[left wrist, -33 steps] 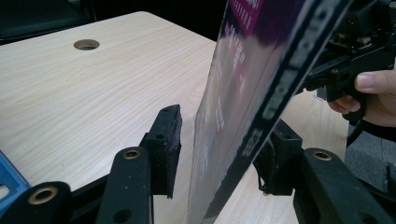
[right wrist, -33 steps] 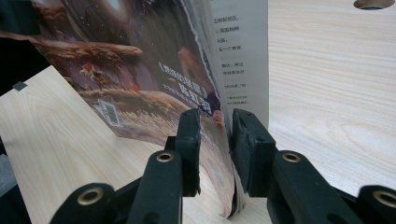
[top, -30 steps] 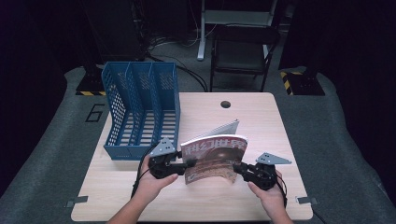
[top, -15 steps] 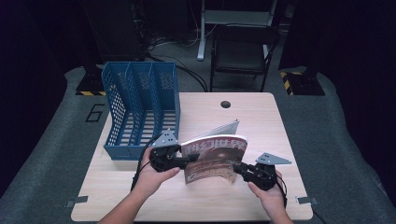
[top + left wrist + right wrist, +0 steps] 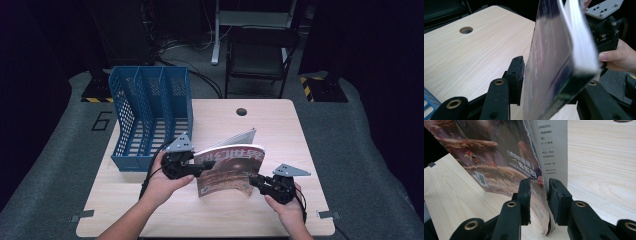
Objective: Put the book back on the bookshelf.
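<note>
Magazine (image 5: pixel 227 170) stands upright on the table (image 5: pixel 300 145), both grippers (image 5: pixel 202 166) (image 5: pixel 254 181) clamped on its edges, left jaws just tightened; blue file rack (image 5: pixel 150 117) unfilled.

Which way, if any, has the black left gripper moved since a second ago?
Yes: the left gripper has risen in the high view, nearer the blue plastic file rack; its jaws have just been closing around the glossy magazine.

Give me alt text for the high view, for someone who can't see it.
A person lifts a magazine off a wooden table, a left gripper and a right gripper at its two sides. A blue file rack stands at the table's left.
</note>
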Motion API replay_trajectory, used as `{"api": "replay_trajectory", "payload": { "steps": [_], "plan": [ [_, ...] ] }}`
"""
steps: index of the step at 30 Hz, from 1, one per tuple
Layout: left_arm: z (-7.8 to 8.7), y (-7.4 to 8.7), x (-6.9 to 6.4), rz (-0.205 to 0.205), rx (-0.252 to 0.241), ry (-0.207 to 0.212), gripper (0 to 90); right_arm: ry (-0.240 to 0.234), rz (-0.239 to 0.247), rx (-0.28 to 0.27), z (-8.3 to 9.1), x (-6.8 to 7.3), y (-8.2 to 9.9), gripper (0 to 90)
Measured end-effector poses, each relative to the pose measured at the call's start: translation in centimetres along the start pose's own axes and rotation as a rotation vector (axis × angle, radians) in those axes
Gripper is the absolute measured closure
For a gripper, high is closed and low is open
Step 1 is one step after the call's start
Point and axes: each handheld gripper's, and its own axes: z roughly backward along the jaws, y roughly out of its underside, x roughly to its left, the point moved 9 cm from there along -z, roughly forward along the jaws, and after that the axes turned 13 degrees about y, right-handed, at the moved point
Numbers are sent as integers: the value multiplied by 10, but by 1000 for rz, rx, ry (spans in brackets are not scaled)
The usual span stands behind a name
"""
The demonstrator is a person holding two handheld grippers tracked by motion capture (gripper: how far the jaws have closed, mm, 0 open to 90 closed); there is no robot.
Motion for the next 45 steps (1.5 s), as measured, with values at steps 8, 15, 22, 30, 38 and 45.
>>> {"api": "replay_trajectory", "payload": {
  "steps": [8, 15, 22, 30, 38, 45],
  "plan": [
    [-1, -6, -3, -6, 40, 8, 664, 3, 6, -6, -1, 0, -1, 720],
    [0, -8, -6, -19, 50, 5, 793, 20, 8, -7, -1, 0, -1, 747],
    [1, -9, -8, -21, 60, -3, 818, 53, 9, -26, -6, 1, -7, 804],
    [2, -9, -15, -19, 117, 6, 811, 64, 12, -26, -12, 0, -10, 804],
    [2, -18, -18, -34, 209, 15, 783, 56, 17, -26, -12, -1, -10, 803],
    [-5, -28, -16, -25, 255, 14, 725, 48, 10, -21, -11, -1, -9, 801]
  ]
}}
